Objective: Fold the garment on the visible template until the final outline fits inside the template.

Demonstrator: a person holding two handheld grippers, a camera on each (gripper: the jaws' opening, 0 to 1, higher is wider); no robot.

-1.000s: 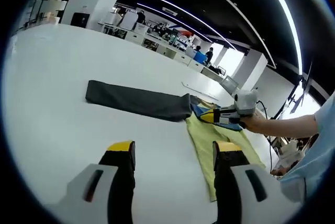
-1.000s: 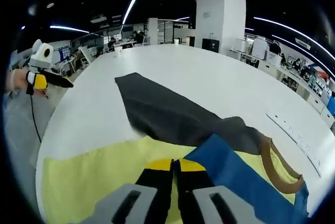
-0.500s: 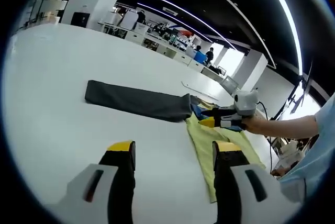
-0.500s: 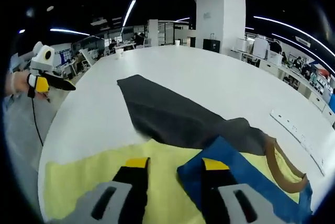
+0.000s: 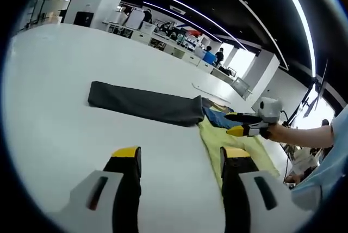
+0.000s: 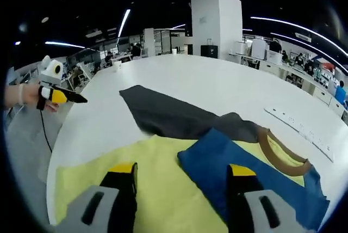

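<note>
A wide white surface point(image 5: 60, 97) is seen in both views, stretching toward an open office hall behind it. On it the garment point(image 6: 179, 189) is laid flat: a yellow body, a blue panel point(image 6: 239, 176) across the chest and a brown collar point(image 6: 283, 159). In the right gripper view the yellow cloth lies at 6 o'clock between that gripper's jaws, the blue panel at about 4 o'clock and the collar at 3 o'clock. A long dark grey cloth point(image 6: 168, 114) is spread from the garment's upper edge toward 11 o'clock, touching or overlapping it; in the left gripper view it lies as a band point(image 5: 144, 103) just left of centre, with the garment point(image 5: 239, 148) at 4 o'clock. A white strip point(image 6: 299, 129) rests on the surface at 3 o'clock, apart from the garment.

The right gripper point(image 6: 182, 169) is held just above the garment with its fingers spread wide and nothing between them. The left gripper point(image 5: 180, 154) is held over bare surface, its fingers also wide apart and empty.
</note>
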